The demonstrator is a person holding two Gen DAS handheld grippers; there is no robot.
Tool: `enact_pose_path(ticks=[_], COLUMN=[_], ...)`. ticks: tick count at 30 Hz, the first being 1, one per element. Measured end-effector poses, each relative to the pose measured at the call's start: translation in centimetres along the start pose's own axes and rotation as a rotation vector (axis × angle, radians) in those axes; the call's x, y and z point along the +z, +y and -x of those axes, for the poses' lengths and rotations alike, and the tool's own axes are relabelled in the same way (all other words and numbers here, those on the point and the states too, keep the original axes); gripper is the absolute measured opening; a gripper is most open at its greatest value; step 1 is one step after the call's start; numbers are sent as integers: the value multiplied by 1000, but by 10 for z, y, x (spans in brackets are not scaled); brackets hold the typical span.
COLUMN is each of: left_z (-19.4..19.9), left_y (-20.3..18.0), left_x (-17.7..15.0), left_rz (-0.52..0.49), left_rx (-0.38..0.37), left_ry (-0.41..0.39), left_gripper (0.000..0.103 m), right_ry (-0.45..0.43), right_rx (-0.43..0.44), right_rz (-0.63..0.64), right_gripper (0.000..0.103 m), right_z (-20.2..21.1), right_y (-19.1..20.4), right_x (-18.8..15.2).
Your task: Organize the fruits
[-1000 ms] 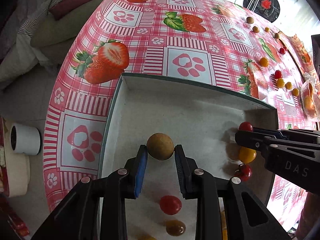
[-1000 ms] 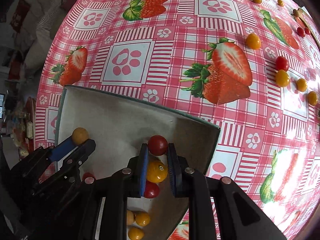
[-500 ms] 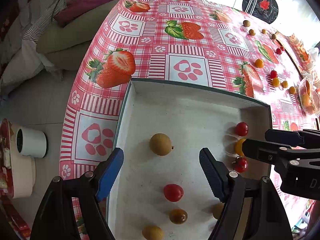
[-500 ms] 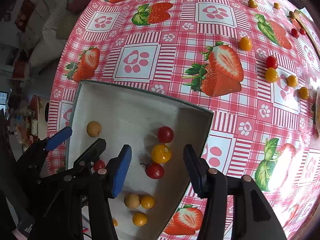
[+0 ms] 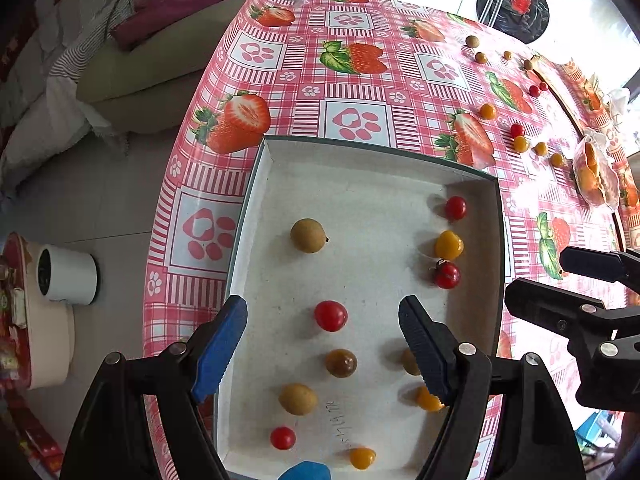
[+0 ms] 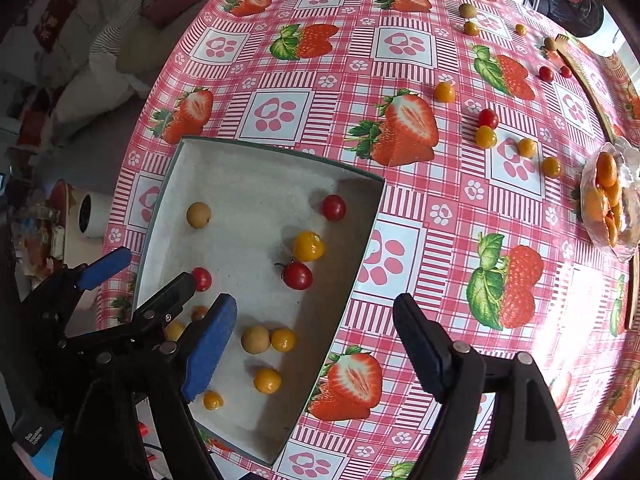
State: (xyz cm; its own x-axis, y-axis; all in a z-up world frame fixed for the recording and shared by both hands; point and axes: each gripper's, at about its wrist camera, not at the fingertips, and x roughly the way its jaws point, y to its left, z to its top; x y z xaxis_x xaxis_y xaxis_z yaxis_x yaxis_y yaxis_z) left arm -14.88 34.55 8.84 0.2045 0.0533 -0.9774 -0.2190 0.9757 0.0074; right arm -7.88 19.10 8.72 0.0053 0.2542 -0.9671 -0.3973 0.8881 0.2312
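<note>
The fruits are small, round and light: red cherry tomatoes, yellow-orange berries and tan longans. Many already lie in the shallow white box (image 5: 256,184) at the near edge of the desk (image 5: 360,80), among them a tan longan (image 5: 307,235) toward the box's far left corner and a stemmed red tomato (image 6: 298,275) beside a yellow berry (image 6: 308,245) along its right wall. More fruit lies loose toward the desk's far right corner, such as a red tomato (image 6: 488,118) touching a yellow one (image 6: 486,136). The tomatoes and berries look thin-skinned, smooth and likely to burst or squirt out under a hard pinch; the longans seem firmer with a rougher shell. Each will probably roll on the glossy cloth, so the sound hold is across the widest middle, from above, with gentle pressure. The left gripper (image 5: 322,344) hangs over the box with its fingers spread and still widening, nothing between the pads; the right gripper (image 6: 314,344) is likewise opening and empty, straddling the box's right wall. Faint handwriting marks the box floor (image 5: 338,420), too small to read. A label on the left tool's body, seen from the right wrist, seems to read "Data Acquisition System" (image 6: 34,434), though it is blurred.
</note>
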Motion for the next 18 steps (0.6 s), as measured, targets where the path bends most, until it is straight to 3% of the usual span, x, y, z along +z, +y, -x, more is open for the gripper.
enact_pose_path(ticks=[1,5,8,18], left_z=[2,10,16,39], left_y=[0,1,1,6], left_x=[-2,-8,-12,-33], left_rz=[-1,-10,-10,-21], left_rx=[4,19,29,74], left_ry=[2,-8,-12,43], left_gripper=[103,103,103,103], right_ry=[2,-6,-6,8], right_rx=[0,-21,-37,-74], right_rz=[0,5,5,62], right_gripper=[88,88,103,103], right_z=[2,11,16,34], right_y=[0,0,2,22], right_x=[-2,-9,-13,-37])
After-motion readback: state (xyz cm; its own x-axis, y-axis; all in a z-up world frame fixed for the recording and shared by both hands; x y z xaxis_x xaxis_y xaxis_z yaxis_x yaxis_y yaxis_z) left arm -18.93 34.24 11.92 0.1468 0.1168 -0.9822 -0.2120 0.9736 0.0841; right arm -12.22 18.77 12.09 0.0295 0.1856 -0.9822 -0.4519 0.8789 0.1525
